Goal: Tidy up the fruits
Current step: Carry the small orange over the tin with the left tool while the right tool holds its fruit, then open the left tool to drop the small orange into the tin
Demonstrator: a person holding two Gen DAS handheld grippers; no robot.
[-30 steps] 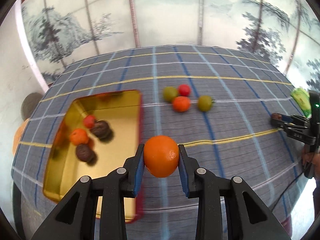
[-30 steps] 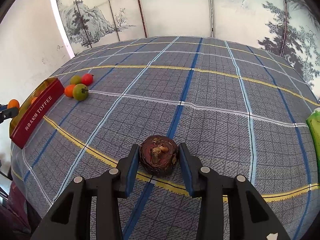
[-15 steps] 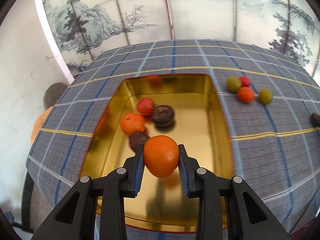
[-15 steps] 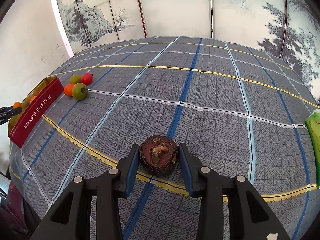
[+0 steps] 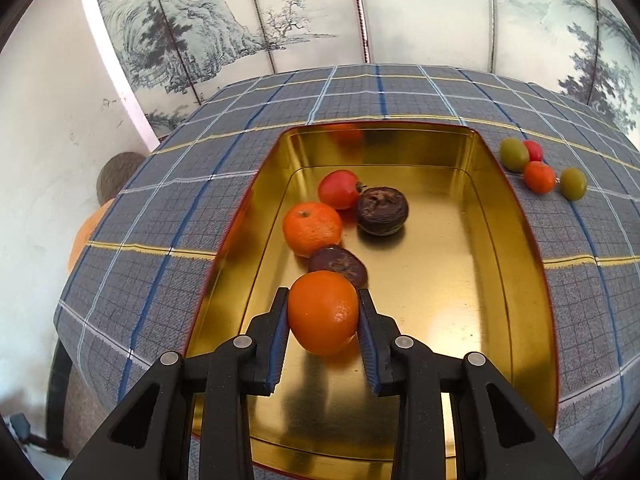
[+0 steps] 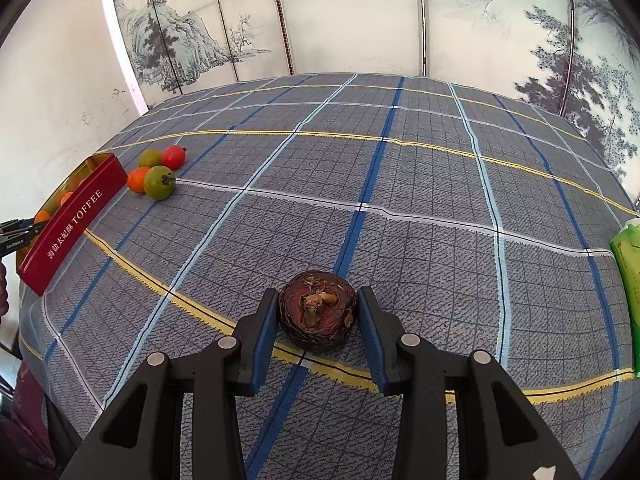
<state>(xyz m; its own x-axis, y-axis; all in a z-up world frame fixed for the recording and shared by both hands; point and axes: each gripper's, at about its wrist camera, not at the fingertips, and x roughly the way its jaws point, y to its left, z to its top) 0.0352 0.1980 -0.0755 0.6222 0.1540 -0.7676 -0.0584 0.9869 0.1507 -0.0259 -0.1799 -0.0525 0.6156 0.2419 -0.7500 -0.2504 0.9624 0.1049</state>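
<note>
My left gripper (image 5: 323, 314) is shut on an orange (image 5: 322, 312) and holds it over the near part of a gold tin (image 5: 516, 216). In the tin lie a mandarin (image 5: 312, 227), a red tomato (image 5: 338, 189) and two dark brown fruits (image 5: 382, 210) (image 5: 337, 263). My right gripper (image 6: 317, 318) is shut on a dark brown fruit (image 6: 317, 316) above the checked tablecloth (image 6: 400, 200). A cluster of small green, red and orange fruits (image 5: 536, 168) lies right of the tin; it also shows in the right wrist view (image 6: 158, 174).
The tin's red side reads TOFFEE (image 6: 72, 222) at the table's left end. A green packet (image 6: 628, 264) lies at the right edge. A painted folding screen (image 6: 360, 20) stands behind the table. The left gripper tips (image 6: 16, 232) show at the far left.
My left gripper has carried the orange leftward from the cloth to over the tin and moved in lower over it. The right gripper has stayed put with its fruit.
</note>
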